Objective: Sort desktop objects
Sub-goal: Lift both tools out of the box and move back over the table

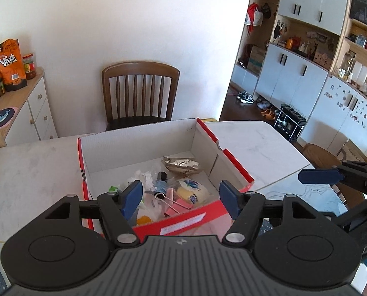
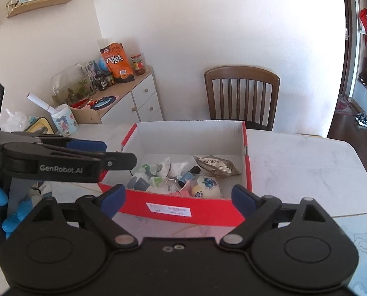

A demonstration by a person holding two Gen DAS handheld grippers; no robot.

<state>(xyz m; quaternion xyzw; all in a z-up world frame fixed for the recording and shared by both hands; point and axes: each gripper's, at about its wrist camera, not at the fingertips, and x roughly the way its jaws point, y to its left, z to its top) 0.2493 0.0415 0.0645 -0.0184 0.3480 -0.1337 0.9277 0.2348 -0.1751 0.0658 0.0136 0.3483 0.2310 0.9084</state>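
Observation:
A red shoebox (image 1: 183, 218) with a white inside stands on the marble table (image 1: 28, 170); it also shows in the right wrist view (image 2: 158, 201). Inside lie a brown snack wrapper (image 1: 182, 164), a yellow-white wrapped bun (image 1: 193, 192), a pink binder clip (image 1: 177, 202), a dark small bottle (image 1: 161, 183) and crumpled white plastic (image 1: 146, 176). My left gripper (image 1: 181, 198) is open and empty, just above the box's near wall. My right gripper (image 2: 181, 201) is open and empty, in front of the box's near wall. Its blue finger (image 1: 319, 175) shows at right in the left view.
A brown wooden chair (image 1: 140, 93) stands behind the table. A white side cabinet (image 2: 136, 98) at left carries an orange snack bag (image 2: 116, 63), jars and a glass bowl. A white cup (image 2: 62, 120) with a rolled paper stands at the table's left end. Cupboards (image 1: 294, 74) line the right.

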